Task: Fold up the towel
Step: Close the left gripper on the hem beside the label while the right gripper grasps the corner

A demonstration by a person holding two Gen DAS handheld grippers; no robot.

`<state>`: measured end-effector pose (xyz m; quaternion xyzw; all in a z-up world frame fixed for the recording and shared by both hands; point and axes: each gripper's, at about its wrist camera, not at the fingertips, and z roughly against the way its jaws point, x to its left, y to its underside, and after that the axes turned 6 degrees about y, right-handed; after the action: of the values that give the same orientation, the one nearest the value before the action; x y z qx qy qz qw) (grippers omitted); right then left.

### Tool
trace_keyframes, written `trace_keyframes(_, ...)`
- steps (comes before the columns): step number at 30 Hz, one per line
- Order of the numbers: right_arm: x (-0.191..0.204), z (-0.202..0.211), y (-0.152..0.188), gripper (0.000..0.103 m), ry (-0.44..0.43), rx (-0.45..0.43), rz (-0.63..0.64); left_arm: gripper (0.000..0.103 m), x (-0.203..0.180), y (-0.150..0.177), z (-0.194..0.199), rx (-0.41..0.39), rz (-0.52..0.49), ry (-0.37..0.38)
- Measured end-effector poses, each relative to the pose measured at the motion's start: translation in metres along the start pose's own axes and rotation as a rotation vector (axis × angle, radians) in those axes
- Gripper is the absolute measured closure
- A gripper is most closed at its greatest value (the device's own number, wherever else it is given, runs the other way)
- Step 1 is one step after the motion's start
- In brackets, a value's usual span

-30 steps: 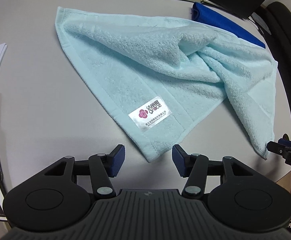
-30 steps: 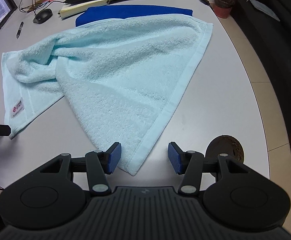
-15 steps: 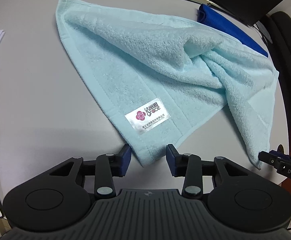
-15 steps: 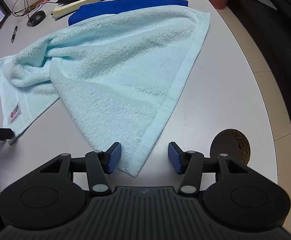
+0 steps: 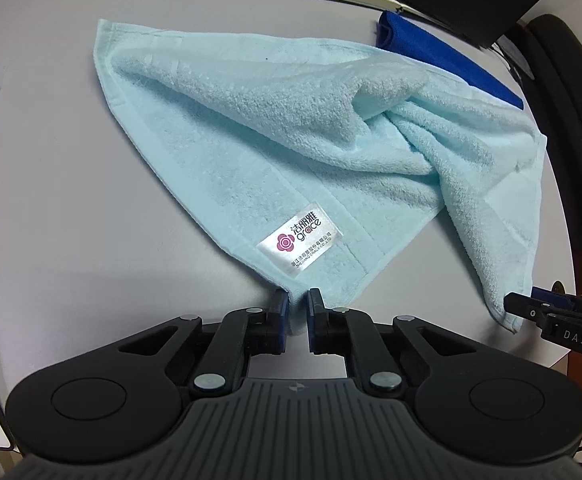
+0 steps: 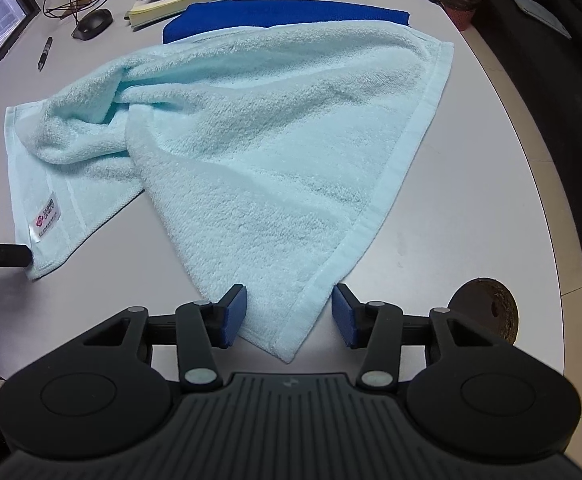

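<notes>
Left gripper (image 5: 298,316) has just pinched down on the towel (image 5: 291,152) corner: a sec ago the pads stood wide w/ the corner lying loose between them, now they're nearly together w/ the labelled tip caught in the slit. I read that as the grab done on my left side, so that corner looks ready to lift.

Right gripper (image 6: 289,314) hasn't caught up. Jaws are as wide as before, straddling the other near corner; cloth lies between the pads, left pad about touching it, right pad just clear of the hem. It holds nothing yet, though it has crept a bit further over the corner.

Towel is light blue, rumpled, spread across the table (image 5: 51,208) w/ both near corners toward the front edge and a bunched ridge thru the middle. Label (image 5: 301,245) sits just behind my left pads. Far side overlaps a dark blue cloth (image 6: 291,14), towards the back edge, w/ a notebook (image 6: 179,2) behind it. Mouse (image 6: 92,24) and pen (image 6: 45,53) sit at the back left, well apart from the towel.

Next, as I judge it: shut the right one too, then raise both corners together & carry them over to the far hem. Risk is the middle ridge dragging along.
</notes>
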<state>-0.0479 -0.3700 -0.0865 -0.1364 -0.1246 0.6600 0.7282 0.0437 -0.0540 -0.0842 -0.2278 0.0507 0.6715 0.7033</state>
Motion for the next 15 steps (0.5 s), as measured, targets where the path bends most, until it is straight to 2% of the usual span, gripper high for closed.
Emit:
trace_keyframes(4,-0.0023,-0.0004,-0.0012,0.078,0.011,-0.003,0.004,0.092,0.0019,-0.0006,0.0004,0.004,0.002,-0.006)
trace_keyframes(6,-0.0026,-0.0006,-0.0018,0.079,0.013,-0.002,0.002,0.091,0.0023,-0.0008,0.0005,0.006,0.001,-0.011)
trace_keyframes(13,0.0047,-0.0001,-0.0013,0.093,0.043,-0.009,0.053,0.091,-0.0002,0.0005,0.0024,-0.001,-0.028,-0.036)
trace_keyframes(15,0.0067,0.0002,-0.0014,0.093,0.052,-0.008,0.069,0.091,0.0007,0.0006,0.0027,0.003,-0.032,-0.046)
